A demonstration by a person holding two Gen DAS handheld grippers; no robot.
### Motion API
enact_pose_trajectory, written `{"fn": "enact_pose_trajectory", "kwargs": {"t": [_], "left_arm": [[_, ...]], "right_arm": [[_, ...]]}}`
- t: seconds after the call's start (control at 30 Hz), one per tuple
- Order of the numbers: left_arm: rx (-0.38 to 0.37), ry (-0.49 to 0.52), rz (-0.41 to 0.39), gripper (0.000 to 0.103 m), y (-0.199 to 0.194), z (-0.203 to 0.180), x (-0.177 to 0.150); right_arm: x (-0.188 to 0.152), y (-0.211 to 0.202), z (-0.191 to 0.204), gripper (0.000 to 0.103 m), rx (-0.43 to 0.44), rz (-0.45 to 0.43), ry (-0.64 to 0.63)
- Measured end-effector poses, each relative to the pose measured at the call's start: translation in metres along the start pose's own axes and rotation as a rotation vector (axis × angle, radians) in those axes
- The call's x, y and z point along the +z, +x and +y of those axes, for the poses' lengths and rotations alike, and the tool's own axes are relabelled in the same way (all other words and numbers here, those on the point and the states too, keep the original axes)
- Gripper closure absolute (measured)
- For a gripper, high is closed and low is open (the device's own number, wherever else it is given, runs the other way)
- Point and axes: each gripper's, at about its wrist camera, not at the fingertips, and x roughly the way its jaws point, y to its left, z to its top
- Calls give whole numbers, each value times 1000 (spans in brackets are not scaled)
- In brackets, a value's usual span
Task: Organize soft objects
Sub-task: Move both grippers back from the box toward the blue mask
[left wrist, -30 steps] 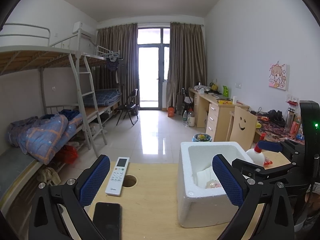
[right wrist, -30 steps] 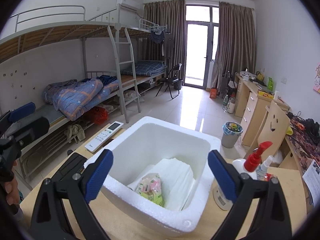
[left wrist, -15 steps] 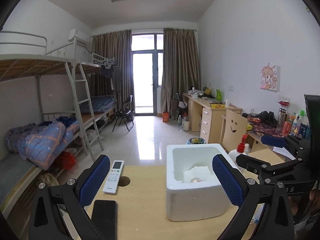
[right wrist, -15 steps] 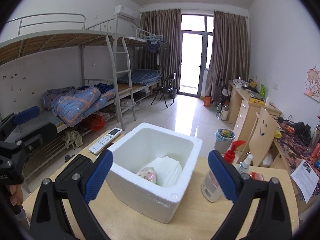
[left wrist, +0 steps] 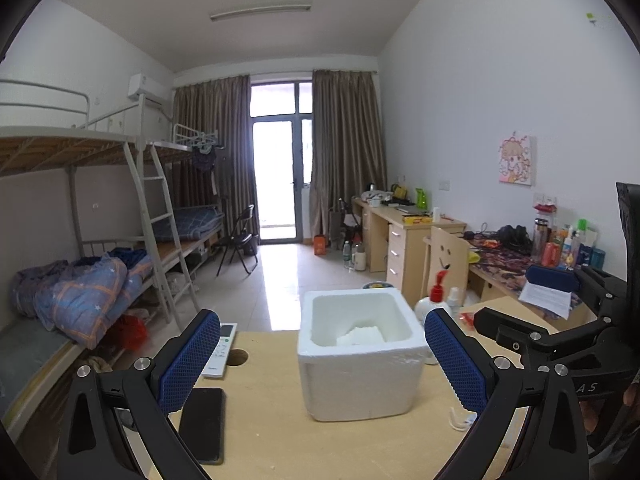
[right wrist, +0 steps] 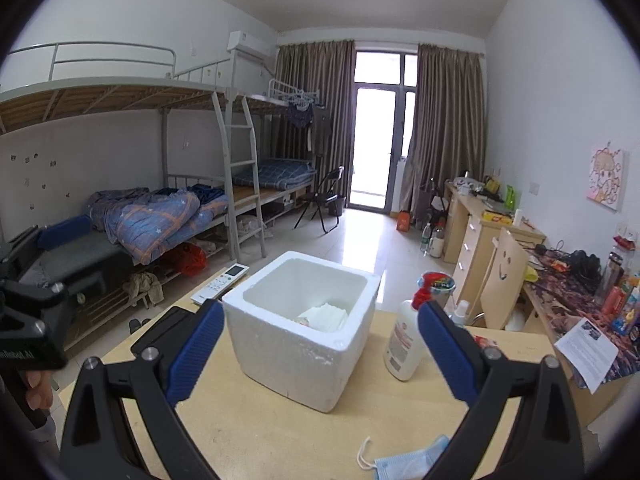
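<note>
Noted blue face mask (right wrist: 416,462) lying flat on counter (right wrist: 280,432) at lower right of right wrist frame, below right claw (right wrist: 320,354), not touching foam box (right wrist: 300,328). Judged very light, limp, prone to fold and slide; best pinched at pleated body near an edge, not by thin ear loop (right wrist: 366,454). White folded soft items (right wrist: 324,314) lay inside box. Both right claw and left claw (left wrist: 322,362) spread wide, holding nothing, hovering before box.
</note>
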Motion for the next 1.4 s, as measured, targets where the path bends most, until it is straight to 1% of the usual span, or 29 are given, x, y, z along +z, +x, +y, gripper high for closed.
{"fn": "enact_pose_trajectory", "kwargs": {"t": [0.37,0.6,0.67,0.77,1.03,1.27,1.4], "left_arm": [[-30,29,-45,1,-45,-18,-2],[-60,47,-65,1,-70,-38,-10],[-54,56,-79,1,-79,-44,-12],[-69,62,-93,1,-89,-50,-16],[-115,79,-99,1,-106,-68,-36],[-143,52,-94,1,-112,-71,-53],[-167,61,-94,1,-115,-77,-63]], "right_arm": [[-18,-52,2,1,-34,-52,0],[-32,-82,0,1,-61,-79,5],[-37,-91,0,1,-67,-86,8],[-41,-102,-3,1,-95,-93,-1],[-70,-127,-7,1,-123,-96,19],[-91,-141,-5,1,-138,-112,23],[-105,-150,-6,1,-144,-119,40]]}}
